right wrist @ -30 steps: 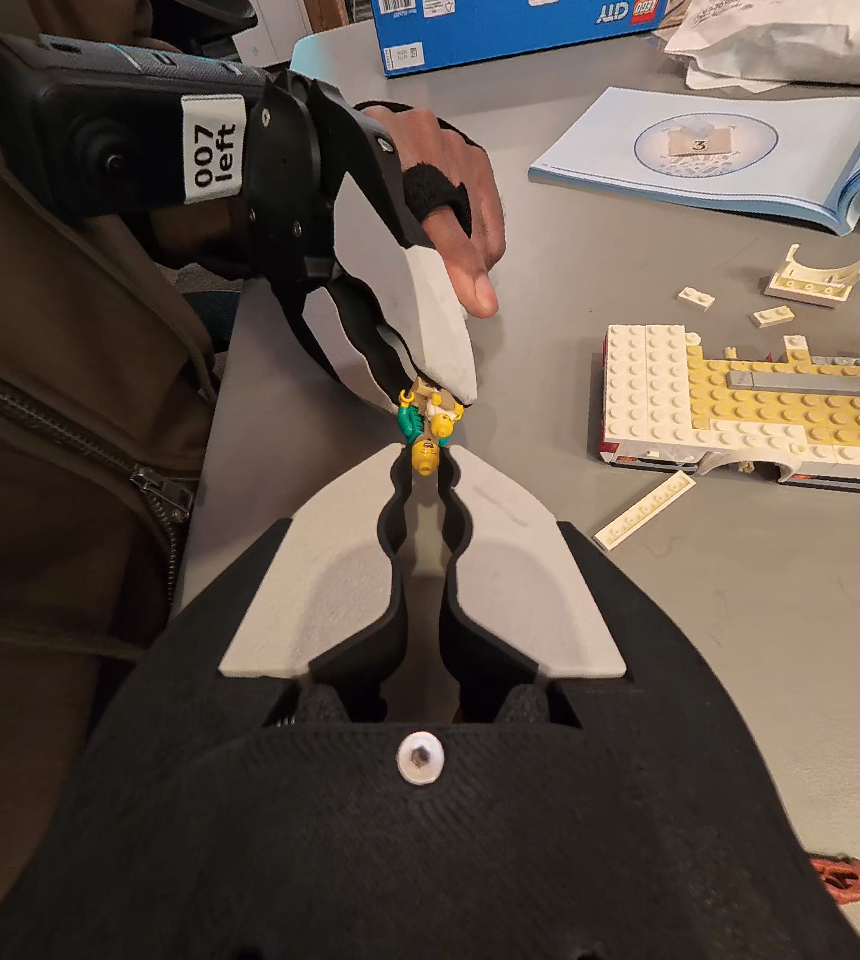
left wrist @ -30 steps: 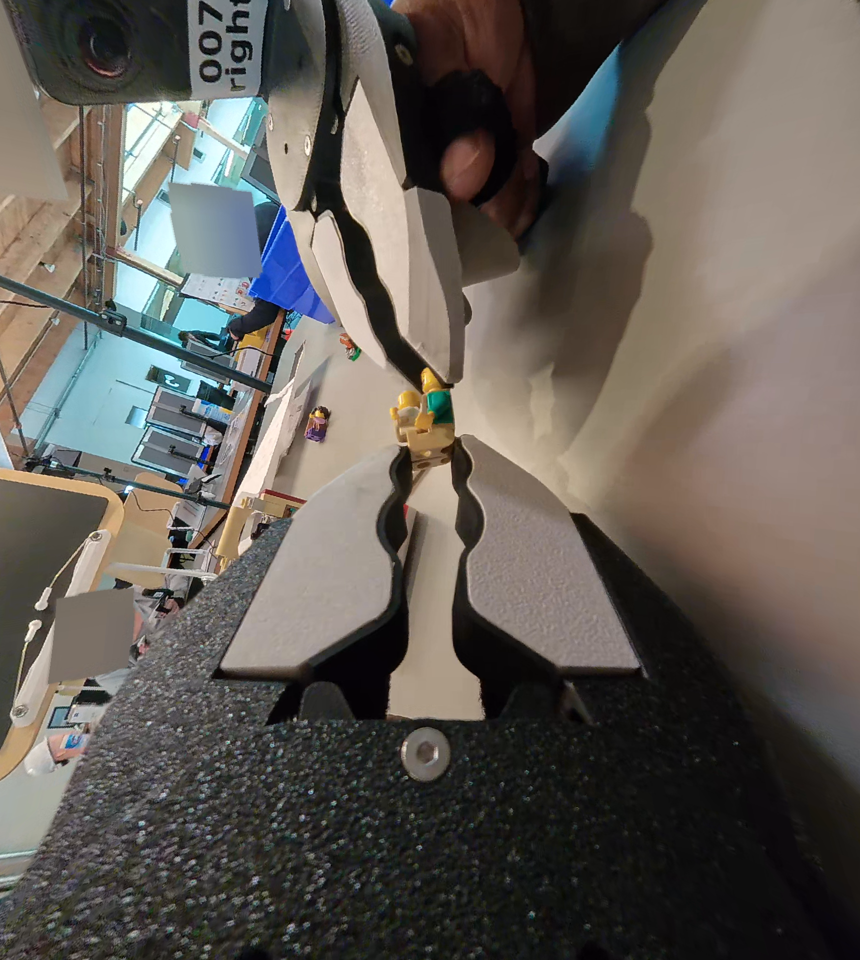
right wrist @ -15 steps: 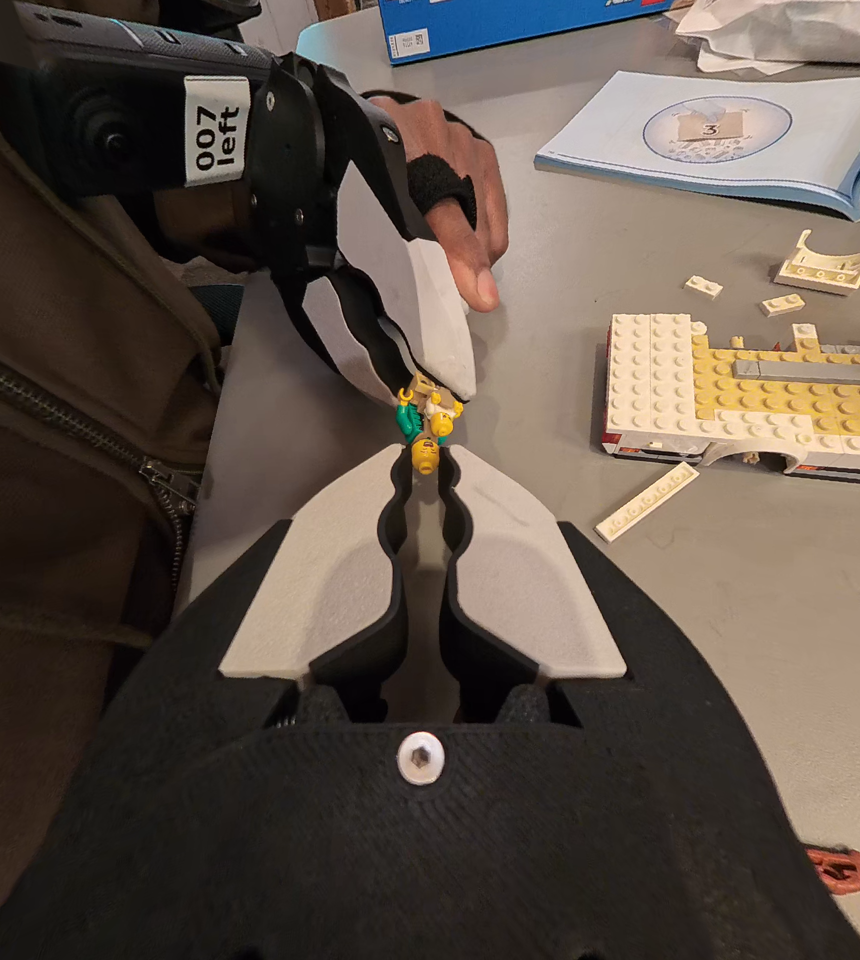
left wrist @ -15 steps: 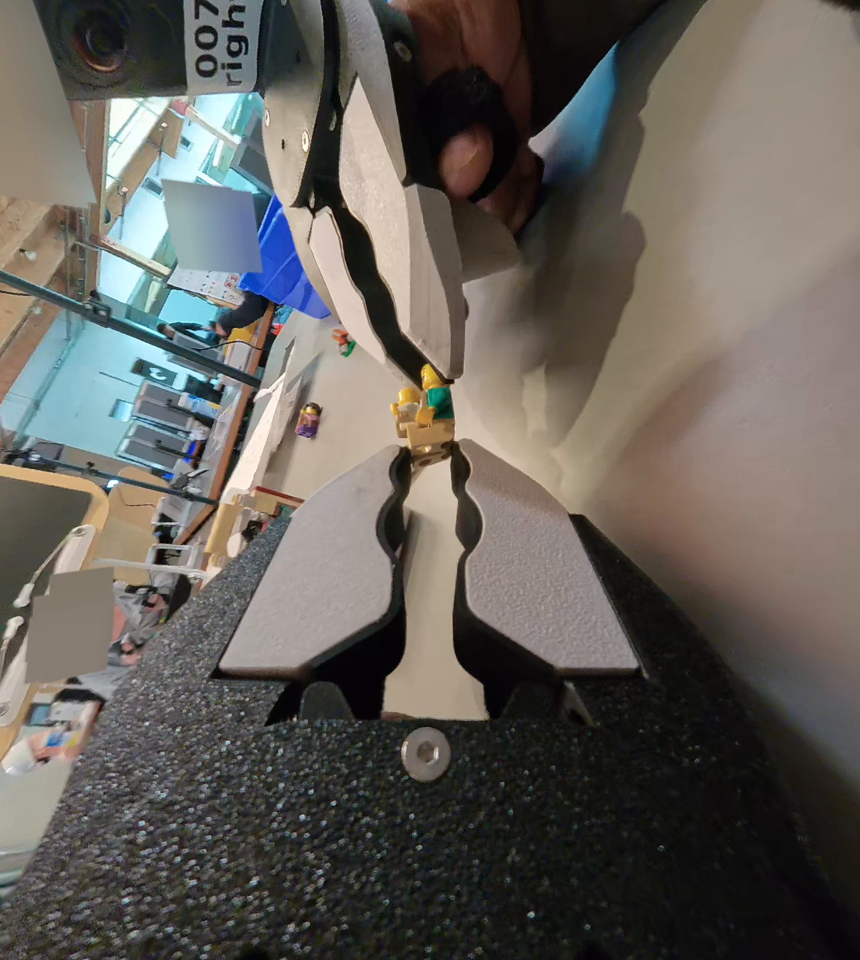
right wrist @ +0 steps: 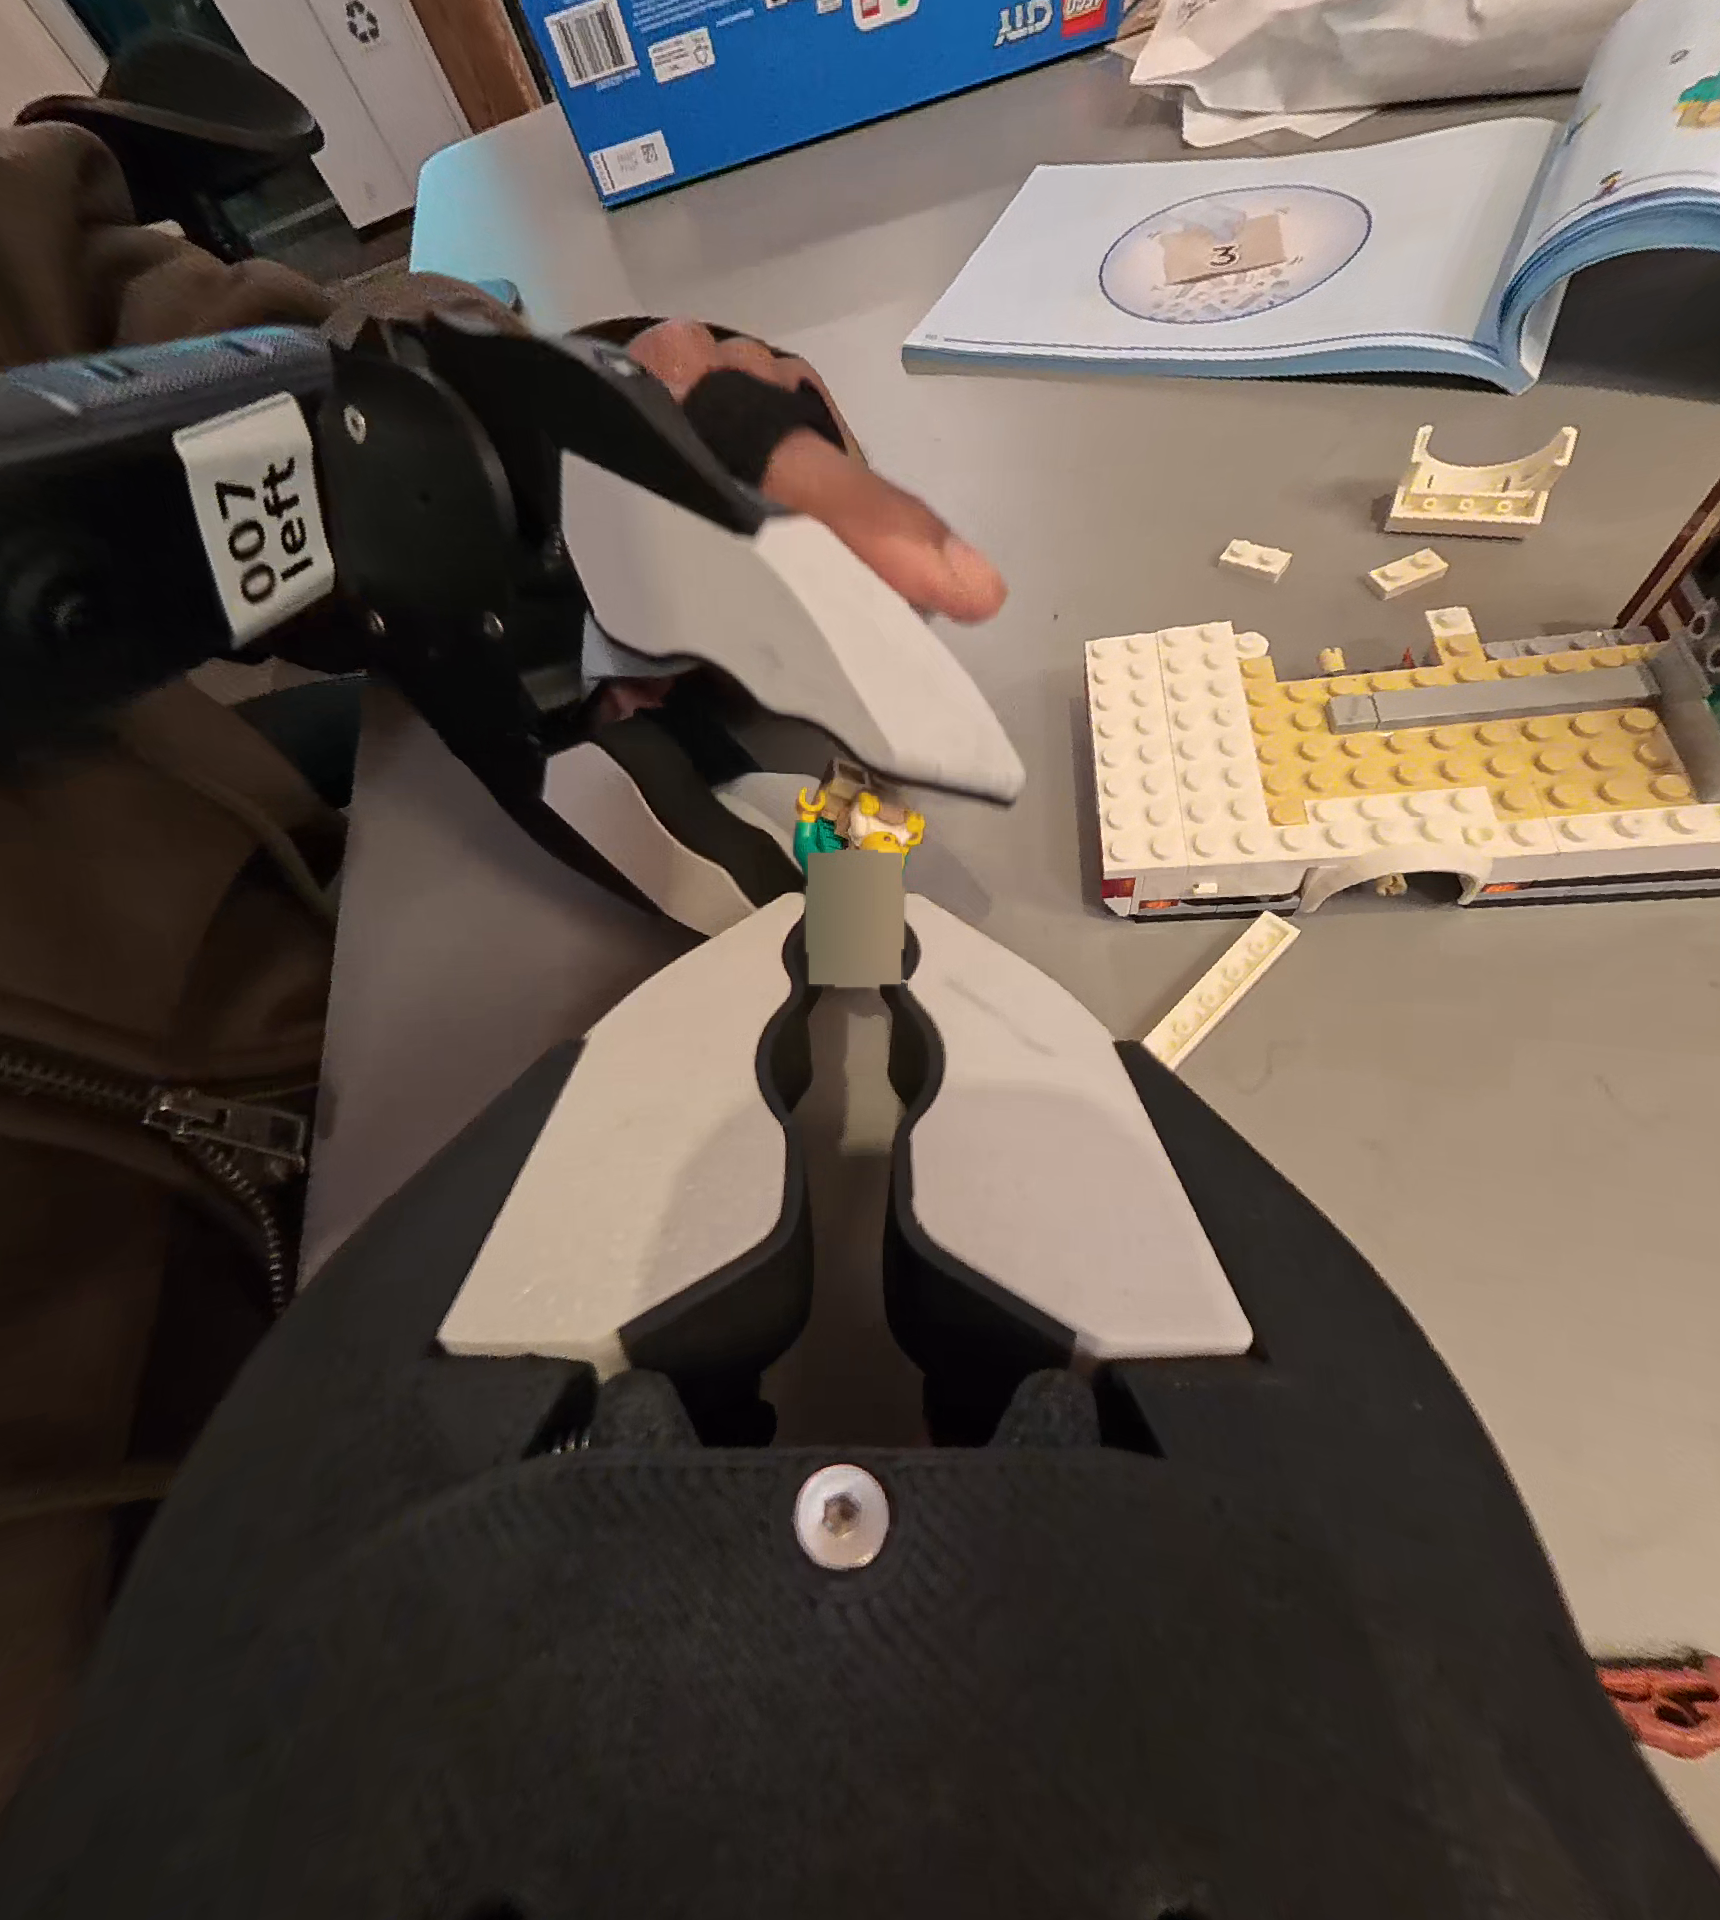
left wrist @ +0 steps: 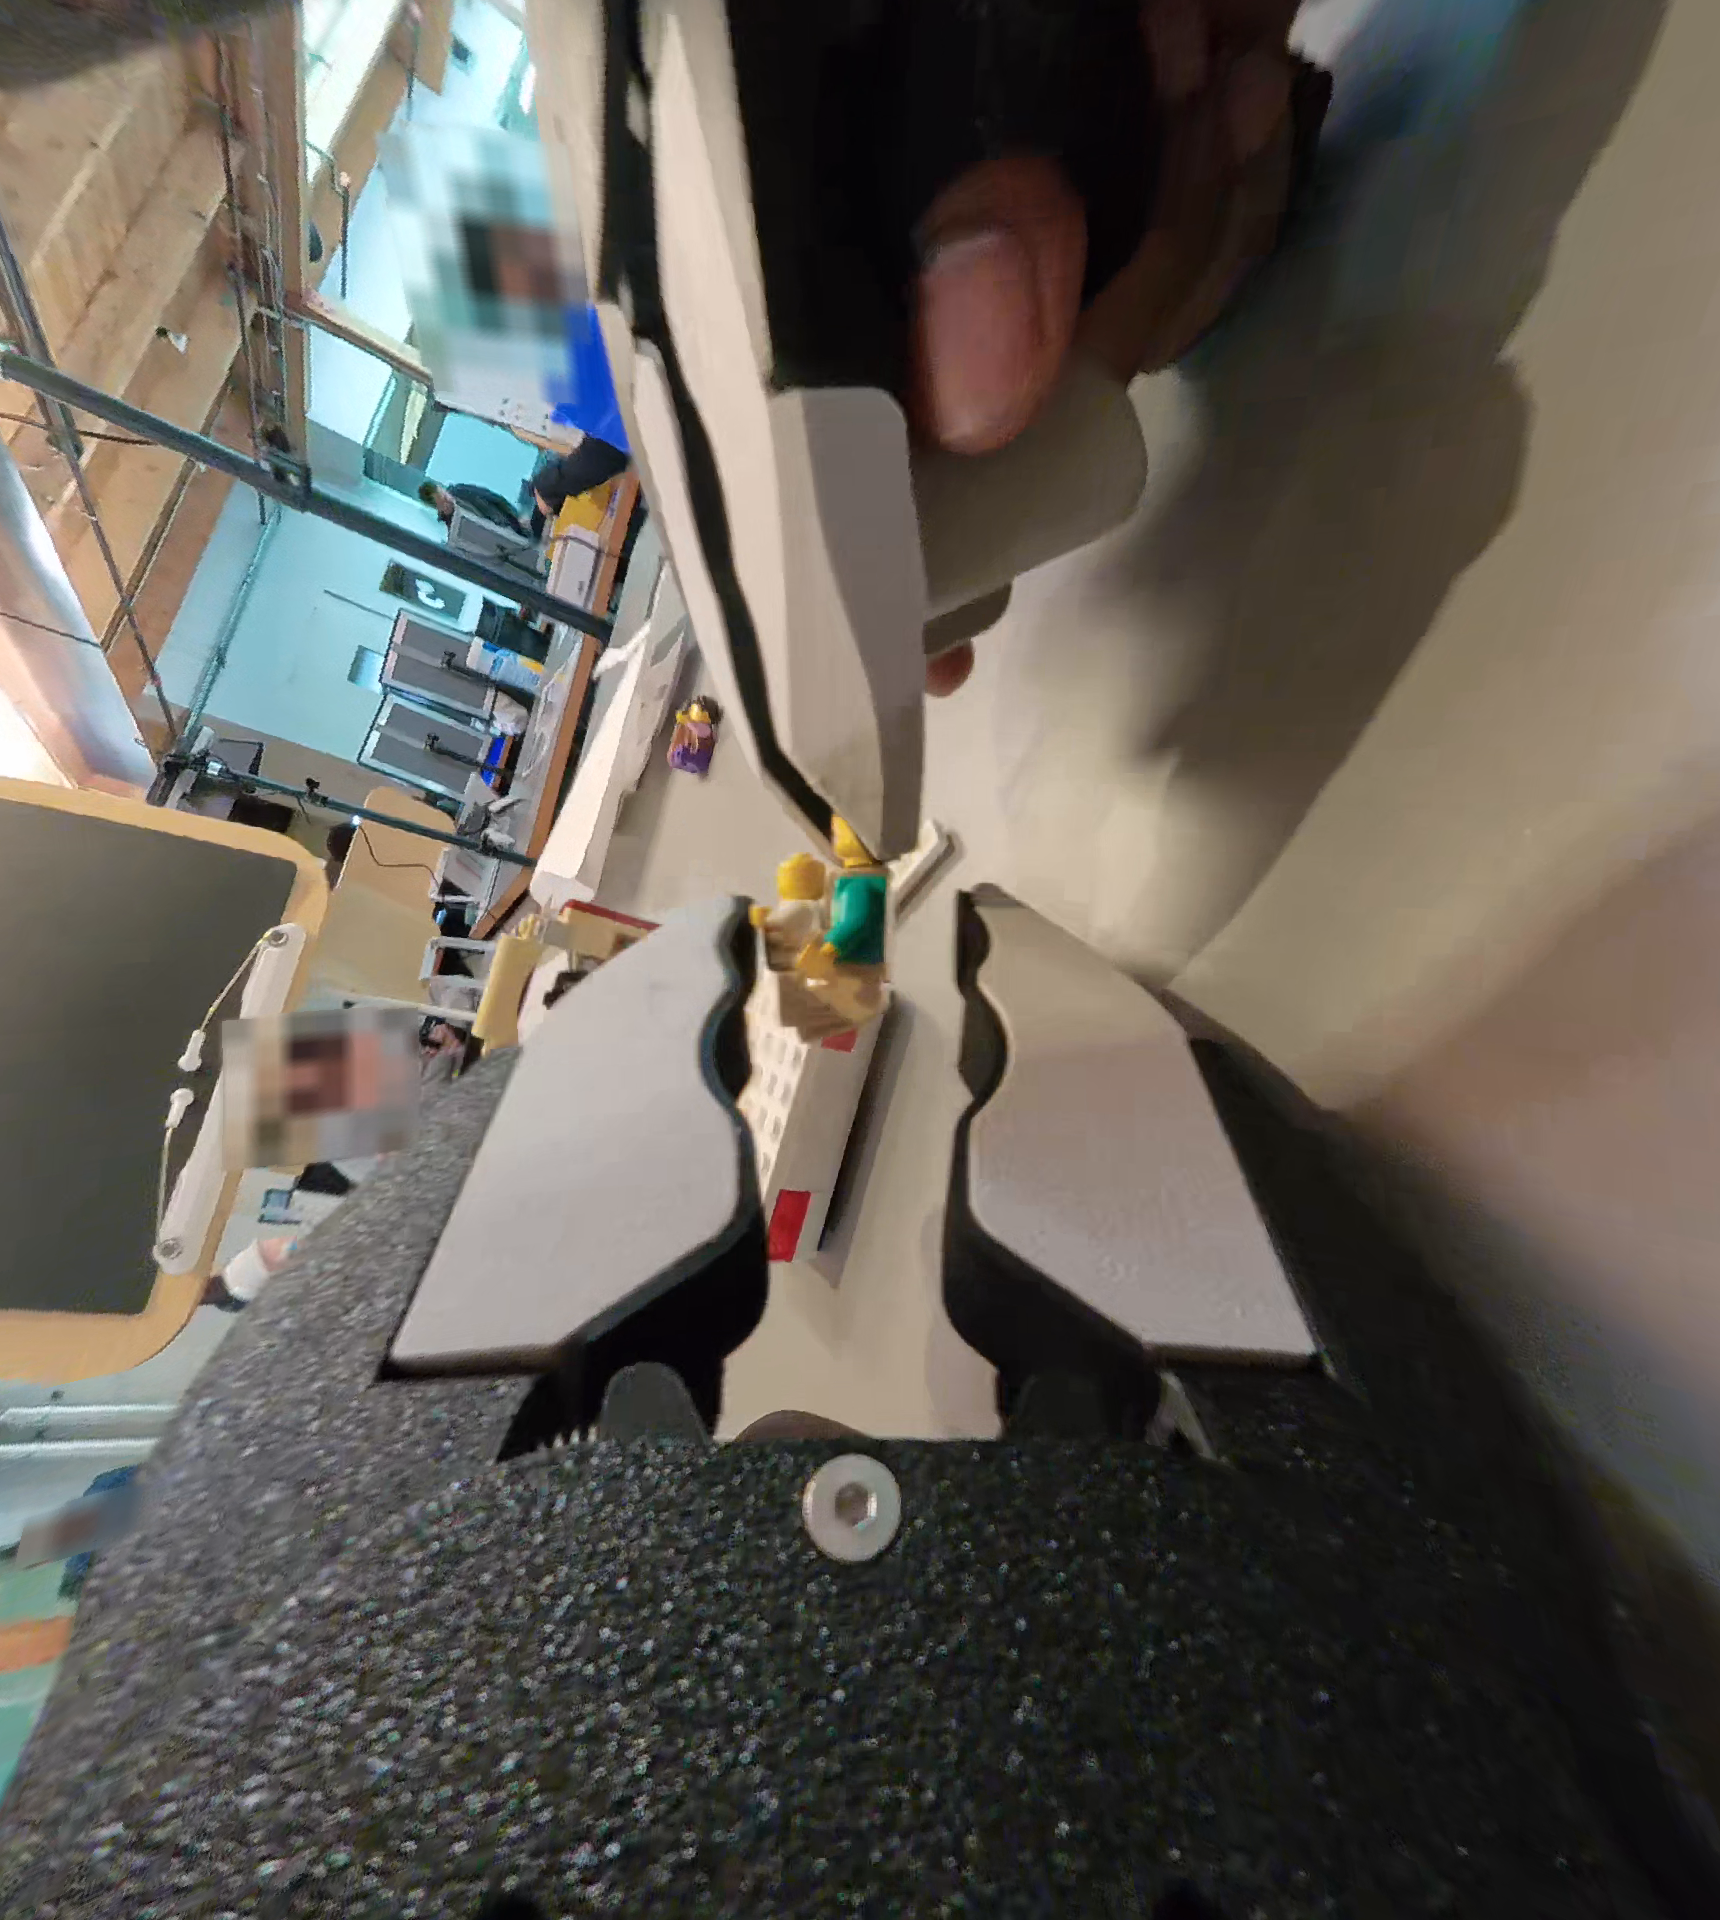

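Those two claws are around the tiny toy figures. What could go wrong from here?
1. The right gripper pinches the little green-shirted plastic toy figure only by its yellow head; the head might pop off or slip free.
2. The left gripper has its fingers spread apart, so the pale figure with the tan block hangs unsupported and might drop onto the grey table.
3. Falling, it might hit the white and tan brick platform.

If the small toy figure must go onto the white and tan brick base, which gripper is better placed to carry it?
Likely right. The right gripper pinches the figure at its yellow head, while the left gripper stands open around it.
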The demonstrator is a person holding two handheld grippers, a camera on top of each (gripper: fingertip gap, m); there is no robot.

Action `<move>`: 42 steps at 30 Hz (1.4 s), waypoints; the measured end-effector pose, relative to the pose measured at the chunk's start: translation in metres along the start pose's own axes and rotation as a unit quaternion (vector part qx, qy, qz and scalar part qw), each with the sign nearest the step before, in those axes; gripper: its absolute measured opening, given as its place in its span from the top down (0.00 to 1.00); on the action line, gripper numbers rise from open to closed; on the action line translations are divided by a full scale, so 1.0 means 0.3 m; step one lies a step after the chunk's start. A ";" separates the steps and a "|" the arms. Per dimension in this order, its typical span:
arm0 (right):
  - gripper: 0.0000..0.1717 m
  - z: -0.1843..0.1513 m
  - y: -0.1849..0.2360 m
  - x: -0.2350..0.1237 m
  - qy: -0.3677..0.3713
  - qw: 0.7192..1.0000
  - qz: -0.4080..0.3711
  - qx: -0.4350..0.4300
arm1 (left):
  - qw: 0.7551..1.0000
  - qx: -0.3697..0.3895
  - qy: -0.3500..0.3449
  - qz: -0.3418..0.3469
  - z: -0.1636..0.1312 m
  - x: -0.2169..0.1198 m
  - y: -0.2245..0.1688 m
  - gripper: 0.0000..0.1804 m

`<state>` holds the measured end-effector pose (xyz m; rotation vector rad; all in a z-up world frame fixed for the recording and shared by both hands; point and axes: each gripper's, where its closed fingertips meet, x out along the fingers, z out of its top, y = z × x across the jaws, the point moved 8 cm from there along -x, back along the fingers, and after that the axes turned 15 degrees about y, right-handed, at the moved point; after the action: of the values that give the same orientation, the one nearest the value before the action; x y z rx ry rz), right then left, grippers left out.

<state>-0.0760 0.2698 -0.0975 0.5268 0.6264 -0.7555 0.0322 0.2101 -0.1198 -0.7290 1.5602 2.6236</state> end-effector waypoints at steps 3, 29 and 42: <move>0.94 0.003 0.005 0.005 0.002 1.000 -0.008 -0.004 | 1.000 0.002 0.014 0.012 -0.006 0.001 0.006 0.87; 0.94 -0.011 0.030 0.000 0.011 0.999 0.029 -0.032 | 0.999 0.022 -0.028 -0.017 0.002 -0.048 0.007 0.88; 0.94 -0.032 0.035 -0.006 0.034 0.997 0.059 -0.037 | 0.997 0.022 -0.047 -0.056 0.011 -0.051 -0.009 0.88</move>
<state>-0.0721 0.2831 -0.1008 0.5175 0.6784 -0.6027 0.0451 0.2176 -0.1149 -0.6580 1.5023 2.4974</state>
